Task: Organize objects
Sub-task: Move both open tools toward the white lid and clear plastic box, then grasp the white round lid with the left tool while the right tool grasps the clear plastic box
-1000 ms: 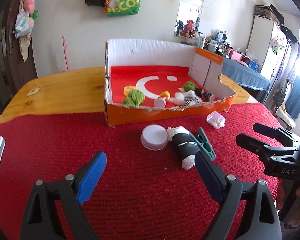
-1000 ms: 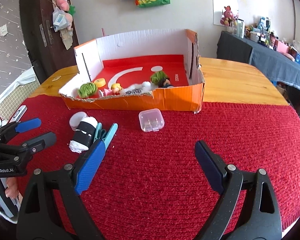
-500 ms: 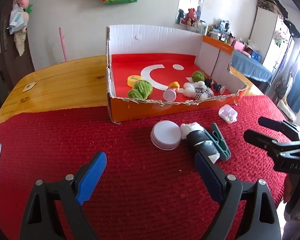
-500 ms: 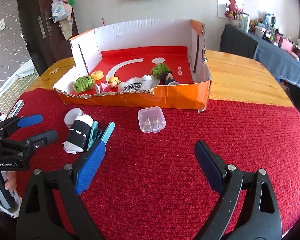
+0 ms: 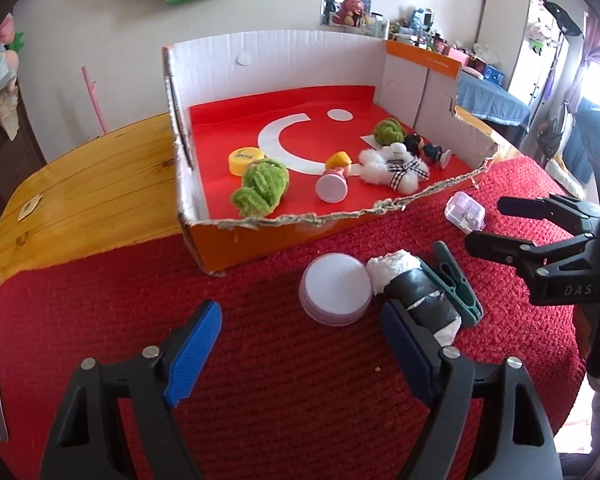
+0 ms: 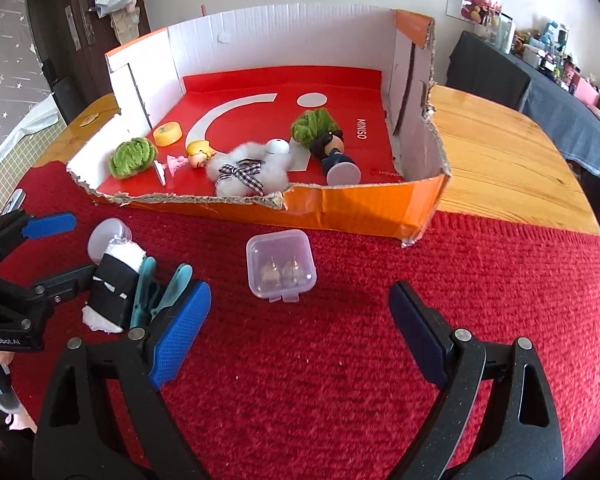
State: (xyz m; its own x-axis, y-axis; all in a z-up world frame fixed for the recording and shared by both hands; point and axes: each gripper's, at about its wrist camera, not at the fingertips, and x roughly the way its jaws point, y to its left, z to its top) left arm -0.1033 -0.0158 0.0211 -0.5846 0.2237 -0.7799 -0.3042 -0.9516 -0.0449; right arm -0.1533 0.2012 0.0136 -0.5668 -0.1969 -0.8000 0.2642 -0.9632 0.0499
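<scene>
Fingers of the left gripper (image 5: 300,344) spread wide over the red mat (image 5: 280,380), holding nothing, the white lid (image 5: 336,292) ahead between them and the black-and-white roll (image 5: 416,296) by the right finger; right gripper (image 6: 300,332) fingers also apart and empty, the clear case (image 6: 281,270) ahead between them. The cardboard box (image 5: 236,240) at the mat's far edge holds two green pom-poms (image 5: 262,188), a yellow cap (image 5: 245,160), two small dolls (image 5: 334,182) and a white fluffy toy (image 5: 392,168). Teal clothespin (image 5: 456,286) touches the roll; wooden table (image 5: 92,192) shows beyond the mat, cluttered room behind.
</scene>
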